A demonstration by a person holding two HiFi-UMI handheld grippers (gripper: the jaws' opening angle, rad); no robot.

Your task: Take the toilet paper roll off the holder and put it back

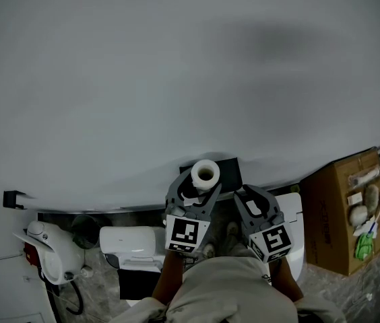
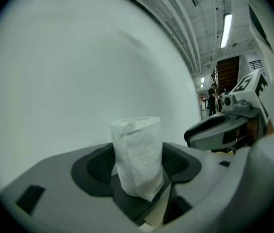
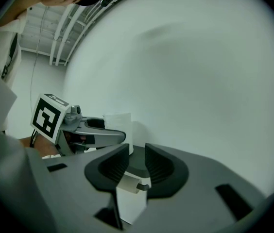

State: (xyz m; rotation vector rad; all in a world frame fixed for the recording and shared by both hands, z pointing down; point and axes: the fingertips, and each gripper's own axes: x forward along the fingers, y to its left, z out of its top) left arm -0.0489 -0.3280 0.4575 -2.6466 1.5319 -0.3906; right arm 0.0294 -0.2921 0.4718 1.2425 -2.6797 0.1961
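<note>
A small white toilet paper roll (image 1: 205,173) stands upright on the black holder (image 1: 227,169) fixed to the grey wall. My left gripper (image 1: 199,186) is shut on it, one dark pad against each side of the roll (image 2: 138,157). The holder's black top (image 2: 138,207) lies under the roll. To the right, my right gripper (image 1: 249,197) hangs a little apart from the holder, its jaws open by a narrow gap with nothing in it. Through my right gripper (image 3: 137,152) I see the holder's top (image 3: 137,168), a spindle end (image 3: 127,181) and a hanging white sheet (image 3: 129,205). The roll (image 3: 120,125) shows behind my left gripper (image 3: 95,135).
The grey wall (image 1: 176,79) fills most of the head view. On the floor stand a cardboard box (image 1: 335,217) at right, a white container (image 1: 133,243) and a red and white appliance (image 1: 48,251) at left. A black bracket (image 1: 13,199) sticks out of the wall.
</note>
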